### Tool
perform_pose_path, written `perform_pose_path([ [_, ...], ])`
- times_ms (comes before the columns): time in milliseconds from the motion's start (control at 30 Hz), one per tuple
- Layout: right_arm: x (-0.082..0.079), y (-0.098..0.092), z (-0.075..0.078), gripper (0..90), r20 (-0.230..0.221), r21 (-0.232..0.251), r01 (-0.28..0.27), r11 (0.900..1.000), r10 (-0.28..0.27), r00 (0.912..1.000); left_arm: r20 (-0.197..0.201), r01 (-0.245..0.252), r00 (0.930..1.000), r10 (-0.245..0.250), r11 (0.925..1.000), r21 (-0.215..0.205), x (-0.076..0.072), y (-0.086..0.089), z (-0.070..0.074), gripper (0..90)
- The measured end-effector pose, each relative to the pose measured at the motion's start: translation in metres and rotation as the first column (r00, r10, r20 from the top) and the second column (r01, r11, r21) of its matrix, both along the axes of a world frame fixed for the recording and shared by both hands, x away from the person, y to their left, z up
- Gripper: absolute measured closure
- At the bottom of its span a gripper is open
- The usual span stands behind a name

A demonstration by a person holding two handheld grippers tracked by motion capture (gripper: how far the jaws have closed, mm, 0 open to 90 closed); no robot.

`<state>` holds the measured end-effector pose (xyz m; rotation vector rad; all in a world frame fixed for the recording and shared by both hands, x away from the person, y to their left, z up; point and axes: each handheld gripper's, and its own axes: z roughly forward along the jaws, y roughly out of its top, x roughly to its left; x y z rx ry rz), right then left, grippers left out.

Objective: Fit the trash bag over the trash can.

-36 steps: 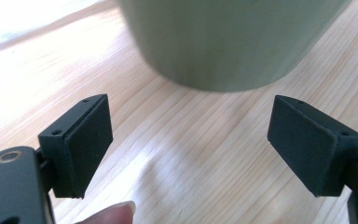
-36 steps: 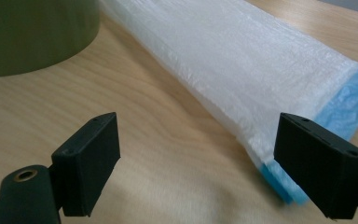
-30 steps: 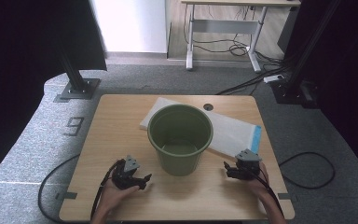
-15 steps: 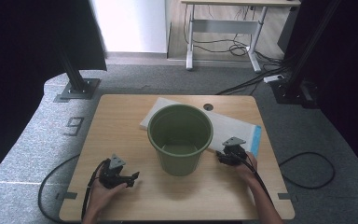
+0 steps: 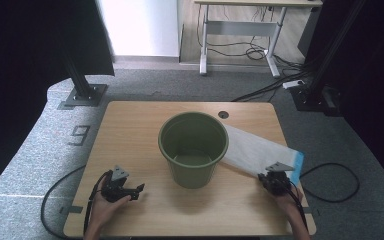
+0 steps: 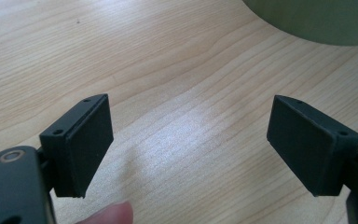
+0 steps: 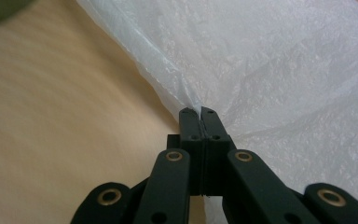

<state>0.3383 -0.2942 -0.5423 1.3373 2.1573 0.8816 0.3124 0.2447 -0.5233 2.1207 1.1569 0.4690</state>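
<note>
A green bucket (image 5: 193, 147) stands upright and empty in the middle of the wooden table (image 5: 130, 130). From behind its right side a white plastic bag (image 5: 252, 150) with a blue end lies flat toward the table's right edge. My right gripper (image 5: 271, 181) is at the bag's near edge; its jaws have just been closing. In the right gripper view it (image 7: 199, 112) is shut on a pinch of the bag's (image 7: 284, 60) crinkled edge. My left gripper (image 5: 139, 190) rests at the front left, open and empty (image 6: 191, 149) over bare wood, with the bucket (image 6: 317, 18) ahead of it.
A round cable hole (image 5: 223, 114) is in the table behind the bucket. Cables trail from both grippers off the front edge. A desk (image 5: 240, 30) and loose cords stand on the floor beyond the table.
My right gripper went in to the bag's edge, closed on it and drew back to the right; the bag's left part no longer shows beside the bucket. The left gripper shifted slightly left.
</note>
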Motion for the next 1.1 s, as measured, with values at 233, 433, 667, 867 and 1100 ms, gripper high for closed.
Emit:
perform_pose_path([
  [233, -0.039, -0.025, 0.008, 88.3, -0.002, -0.014, 0.065, 0.998, -0.065, 0.9979, 0.009, -0.005, 1.0, 0.005, 0.9997, -0.022, 0.001, 0.004, 0.001, 14.2],
  [433, -0.022, 0.016, 0.029, 56.4, 0.132, -0.006, 0.002, 1.0, -0.001, 0.9913, 0.01, -0.004, 0.9999, 0.005, 0.9982, -0.06, 0.002, 0.008, 0.003, 14.2],
  [667, 0.036, 0.082, 0.031, 38.5, 0.148, 0.027, -0.125, 0.992, 0.119, 0.9818, -0.002, 0.008, 1.0, -0.008, 0.9983, -0.058, 0.002, 0.004, 0.0, 14.3],
  [867, 0.068, 0.103, 0.006, 35.3, 0.093, -0.003, -0.15, 0.989, 0.15, 0.9844, -0.017, 0.024, 0.9996, -0.024, 0.999, -0.037, 0.003, -0.002, -0.004, 14.3],
  [1100, 0.076, 0.113, -0.005, 52.7, 0.057, -0.02, -0.203, 0.979, 0.204, 0.9773, -0.022, 0.027, 0.9994, -0.028, 0.9991, -0.034, 0.003, -0.002, -0.004, 14.4],
])
